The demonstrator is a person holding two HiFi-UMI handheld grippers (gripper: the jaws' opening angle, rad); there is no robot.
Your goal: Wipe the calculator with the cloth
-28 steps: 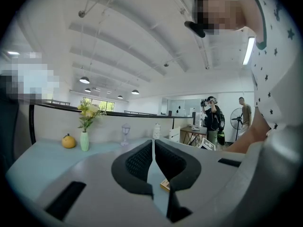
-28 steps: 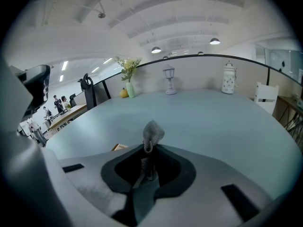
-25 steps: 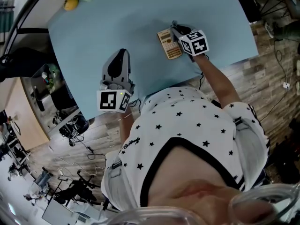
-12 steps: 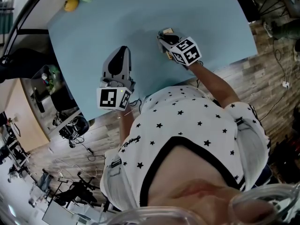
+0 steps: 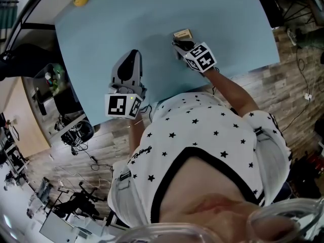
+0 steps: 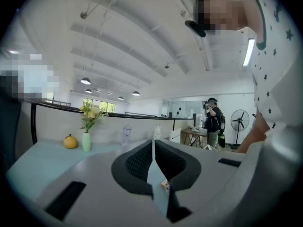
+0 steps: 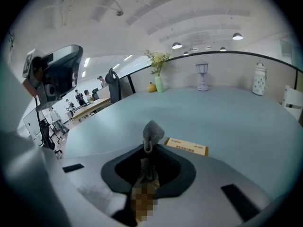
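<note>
right gripper (image 7: 148,150) pinches bunched grey cloth (image 7: 152,130) beside tan calculator (image 7: 186,146).

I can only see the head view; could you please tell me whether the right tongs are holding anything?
Observer: Yes, the right tongs are shut on a grey knitted cloth; a bunch of it pokes out past the tips.
Operator: Thanks. What lies ahead of it?
Observer: The tan rectangular calculator lies flat on the light blue table, just beyond the bunch and to its right in the right gripper view.
Operator: And the other pair?
Observer: The left tongs are shut with nothing between them.
</note>
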